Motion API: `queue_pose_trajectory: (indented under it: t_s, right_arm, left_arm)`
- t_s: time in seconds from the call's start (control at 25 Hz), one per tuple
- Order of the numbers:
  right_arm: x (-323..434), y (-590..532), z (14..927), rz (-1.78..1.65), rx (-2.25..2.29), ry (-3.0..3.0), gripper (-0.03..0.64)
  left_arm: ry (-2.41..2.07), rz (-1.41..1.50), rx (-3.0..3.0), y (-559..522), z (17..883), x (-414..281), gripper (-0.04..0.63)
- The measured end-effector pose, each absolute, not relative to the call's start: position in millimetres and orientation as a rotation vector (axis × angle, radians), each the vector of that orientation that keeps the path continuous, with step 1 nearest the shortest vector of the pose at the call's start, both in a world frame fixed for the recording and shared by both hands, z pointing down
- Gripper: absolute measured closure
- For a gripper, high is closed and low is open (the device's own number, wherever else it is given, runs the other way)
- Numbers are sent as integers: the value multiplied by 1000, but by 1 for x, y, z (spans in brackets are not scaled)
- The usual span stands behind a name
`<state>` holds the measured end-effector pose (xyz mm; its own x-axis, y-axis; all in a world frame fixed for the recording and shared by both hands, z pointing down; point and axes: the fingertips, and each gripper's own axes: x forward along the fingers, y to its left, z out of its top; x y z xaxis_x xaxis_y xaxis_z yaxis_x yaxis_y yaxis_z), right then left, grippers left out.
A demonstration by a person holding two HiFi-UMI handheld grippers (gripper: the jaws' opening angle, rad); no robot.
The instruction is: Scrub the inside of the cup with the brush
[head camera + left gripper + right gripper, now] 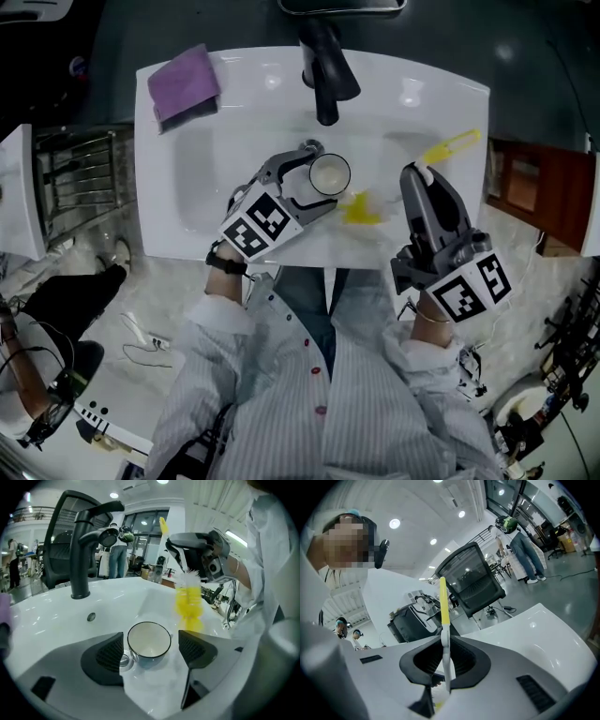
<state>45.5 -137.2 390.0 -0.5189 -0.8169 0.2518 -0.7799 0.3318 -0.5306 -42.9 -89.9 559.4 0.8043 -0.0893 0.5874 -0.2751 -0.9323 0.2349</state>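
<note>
White and glossy, the table (253,70) with its sunken basin is filling the middle of the head view, with a black faucet (323,75) leaning over the far rim and a purple cloth (185,82) lying on the far left corner. A cup (149,640) is standing upright in the basin, its mouth facing up and its white inside showing bare. The left gripper (151,649) is reaching in around it with its jaws spread wide, one pad on each side of the cup; the left pad is sitting just beside the rim, while the right pad is standing a little off it. The right gripper (446,660) is pinching the brush (444,606) with its jaws pressed together on the thin white shaft, and the yellow end of the handle is sticking out past them. The yellow bristles (360,210) are hanging just beside the cup, outside it, on the side nearer the right gripper.
</note>
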Motion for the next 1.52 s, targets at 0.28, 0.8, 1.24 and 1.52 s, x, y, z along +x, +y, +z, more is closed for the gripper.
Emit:
queue_pose_trajectory:
  t_s: [0.28, 0.8, 1.24, 1.52]
  right_arm:
    - [52, -134, 393, -955, -1519, 2499, 555]
    - [53, -143, 399, -972, -1530, 2484, 555]
    - [40, -150, 365, -758, -1466, 2460, 555]
    - [3, -158, 375, -592, -1387, 2594, 555]
  left_arm:
    - [-201, 955, 2717, -89, 583, -33, 232]
    - [-94, 985, 2781, -87, 600, -19, 213]
    - [-120, 922, 2801, -89, 597, -14, 209]
    - [-111, 927, 2791, -89, 599, -17, 209]
